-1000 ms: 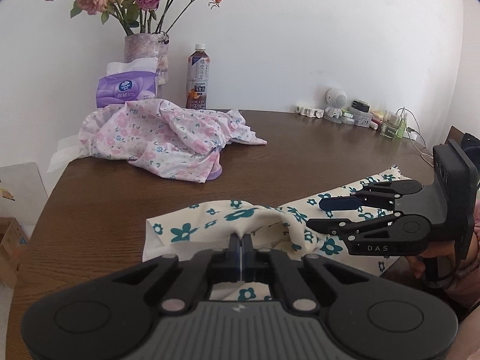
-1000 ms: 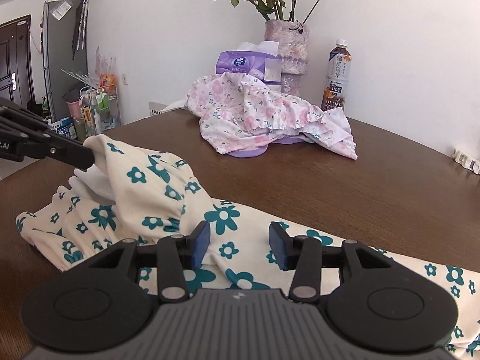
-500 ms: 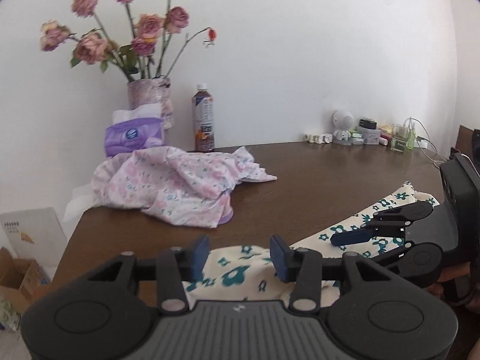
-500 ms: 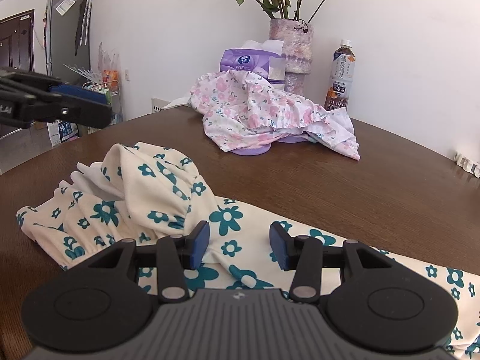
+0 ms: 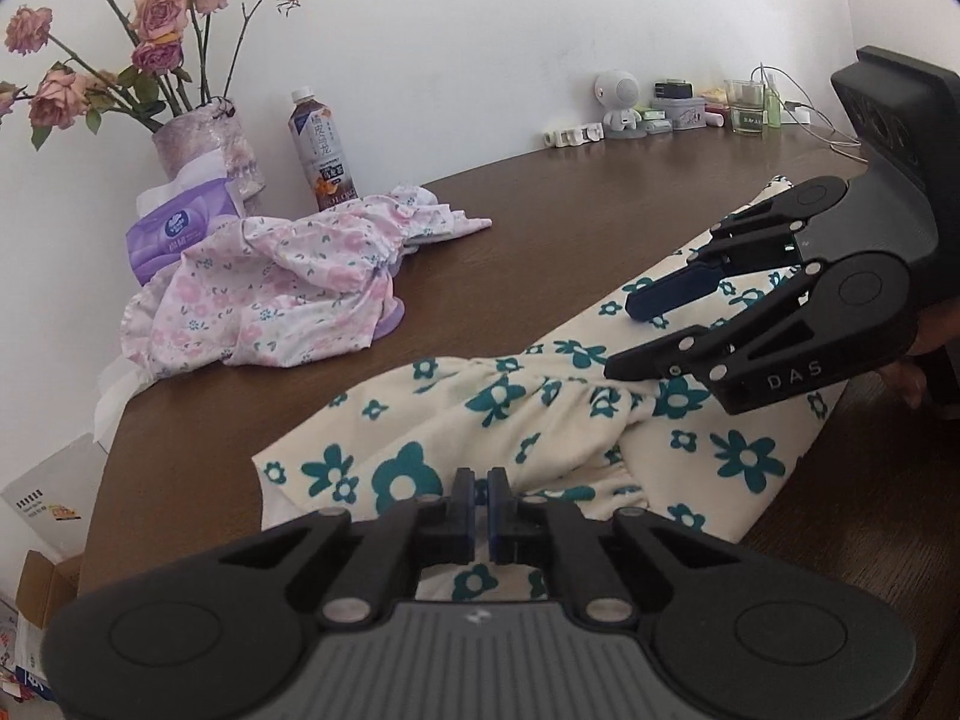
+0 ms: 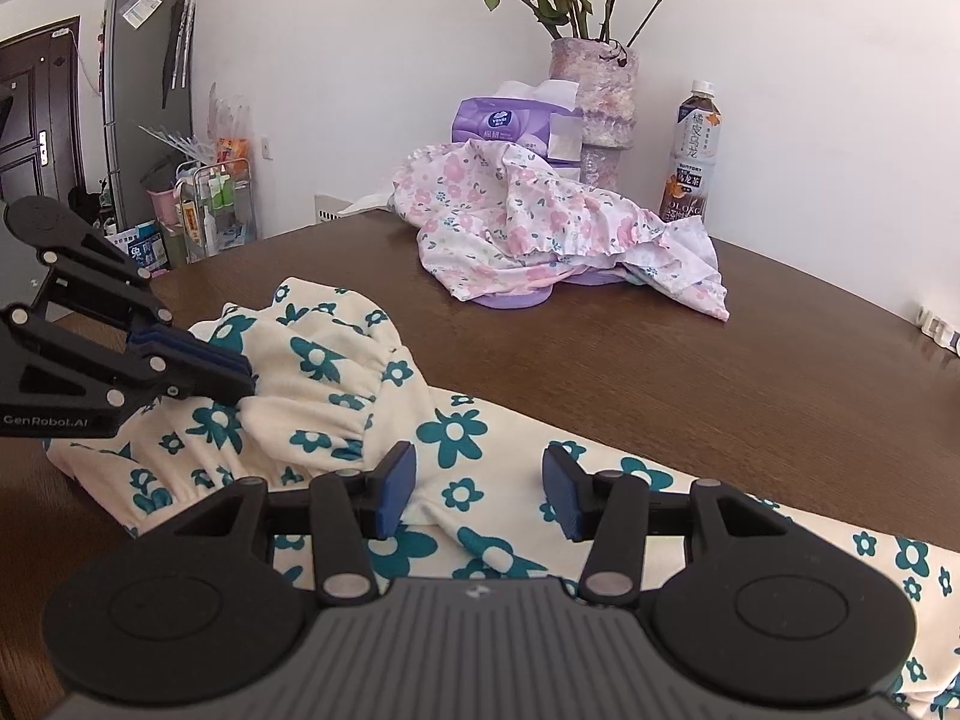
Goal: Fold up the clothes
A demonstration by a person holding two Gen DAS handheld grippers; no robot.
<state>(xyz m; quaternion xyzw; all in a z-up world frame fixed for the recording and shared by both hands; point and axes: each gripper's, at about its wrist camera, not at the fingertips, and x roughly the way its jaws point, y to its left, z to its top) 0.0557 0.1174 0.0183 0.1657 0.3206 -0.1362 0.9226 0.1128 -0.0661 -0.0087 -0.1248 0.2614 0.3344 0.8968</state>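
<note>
Dark brown wooden table (image 6: 690, 372) against a plain white wall, that's my setup here. Closest to me is the cream garment with teal flowers (image 5: 540, 420), lying long across the near edge of the table with a gathered elastic bit bunched up at the left end. My left gripper (image 5: 480, 495) has its fingers pinched together on the fabric right at that bunched end; from the right wrist view you can see the cloth puckering at its tips. My right gripper (image 6: 477, 495) is just above the cloth a bit further right, blue pads (image 6: 393, 495) wide apart, holding nothing. Further back toward the left there's a crumpled pink floral garment (image 6: 540, 228) heaped on the table, with something lilac poking out underneath. Behind that, near the wall, a purple tissue pack (image 6: 510, 123), a vase of dried roses (image 6: 594, 96) and a bottle of tea (image 6: 690, 153). Way off at the far right of the table, by the wall, there's a little white robot figure (image 5: 618, 99) and some small clutter I can't make out.
</note>
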